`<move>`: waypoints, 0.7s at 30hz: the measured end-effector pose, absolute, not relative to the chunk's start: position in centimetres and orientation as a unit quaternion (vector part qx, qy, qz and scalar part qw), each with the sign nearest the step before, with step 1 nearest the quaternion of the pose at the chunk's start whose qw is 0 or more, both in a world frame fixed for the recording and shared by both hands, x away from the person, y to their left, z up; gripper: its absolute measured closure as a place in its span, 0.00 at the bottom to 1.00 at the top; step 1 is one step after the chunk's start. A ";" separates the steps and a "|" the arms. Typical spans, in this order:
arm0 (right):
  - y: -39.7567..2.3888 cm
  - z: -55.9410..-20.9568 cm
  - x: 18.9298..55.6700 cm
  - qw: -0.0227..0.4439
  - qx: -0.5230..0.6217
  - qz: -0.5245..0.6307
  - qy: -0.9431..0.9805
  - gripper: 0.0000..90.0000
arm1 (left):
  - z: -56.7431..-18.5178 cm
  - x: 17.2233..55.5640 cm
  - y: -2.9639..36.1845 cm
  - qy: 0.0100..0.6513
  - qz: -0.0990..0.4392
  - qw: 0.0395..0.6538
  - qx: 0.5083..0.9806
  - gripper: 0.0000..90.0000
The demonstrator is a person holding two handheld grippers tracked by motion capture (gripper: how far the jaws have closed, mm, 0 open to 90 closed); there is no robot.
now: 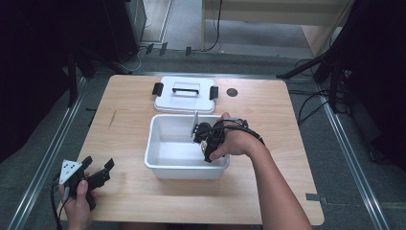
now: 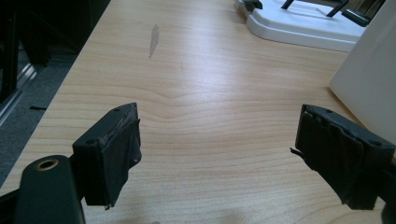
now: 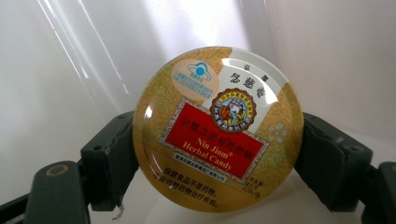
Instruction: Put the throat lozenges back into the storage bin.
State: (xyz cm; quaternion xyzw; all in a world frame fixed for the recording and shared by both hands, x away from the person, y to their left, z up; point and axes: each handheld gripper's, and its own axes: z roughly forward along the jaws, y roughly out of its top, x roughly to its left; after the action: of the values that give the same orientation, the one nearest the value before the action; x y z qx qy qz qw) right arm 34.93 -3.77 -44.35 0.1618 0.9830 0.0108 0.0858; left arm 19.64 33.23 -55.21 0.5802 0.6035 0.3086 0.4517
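A light wooden table (image 1: 268, 110) fills the middle of the high view, seen from above. At its centre sits a white rectangular plastic bin (image 1: 165, 165) with no lid on it. Just behind the bin, toward the top of the frame, its flat white lid (image 1: 184, 98) with a black handle and black side clips lies on the table.

At centre right of the high view, the person's right hand (image 1: 237, 141) holds the right gripper (image 1: 203, 136) inside the bin. In the right gripper view, its two black jaws pinch a round gold tin (image 3: 217, 128) from either side. The tin's face has a red label reading "Nin Jiom Herbal Candy", and the bin's white walls lie behind it.

At the lower left of the high view, the left hand (image 1: 76, 203) holds the left gripper (image 1: 98, 165) over the table's near left corner, well apart from the bin. In the left gripper view, its jaws are spread wide with bare wood between them.
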 end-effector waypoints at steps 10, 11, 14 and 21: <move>-4.0 -44.1 35.0 0.087 0.172 0.023 0.981 0.29 | -55.2 19.6 33.3 0.606 0.307 0.452 0.578 0.16; -4.1 -44.0 35.1 0.084 0.175 0.028 0.981 0.32 | -55.2 19.7 33.3 0.606 0.308 0.453 0.578 0.16; -4.4 -43.4 35.2 0.079 0.179 0.046 0.980 0.41 | -55.2 19.7 33.3 0.605 0.307 0.453 0.578 0.16; -5.0 -41.5 34.9 0.061 0.191 0.083 0.976 0.45 | -55.2 19.6 33.3 0.605 0.307 0.453 0.579 0.16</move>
State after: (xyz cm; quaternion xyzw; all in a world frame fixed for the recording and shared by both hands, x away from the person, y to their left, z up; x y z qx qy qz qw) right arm 34.89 -5.03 -41.55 0.1909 0.9762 0.0829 0.0606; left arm 19.65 33.27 -55.21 0.5787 0.6050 0.3070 0.4526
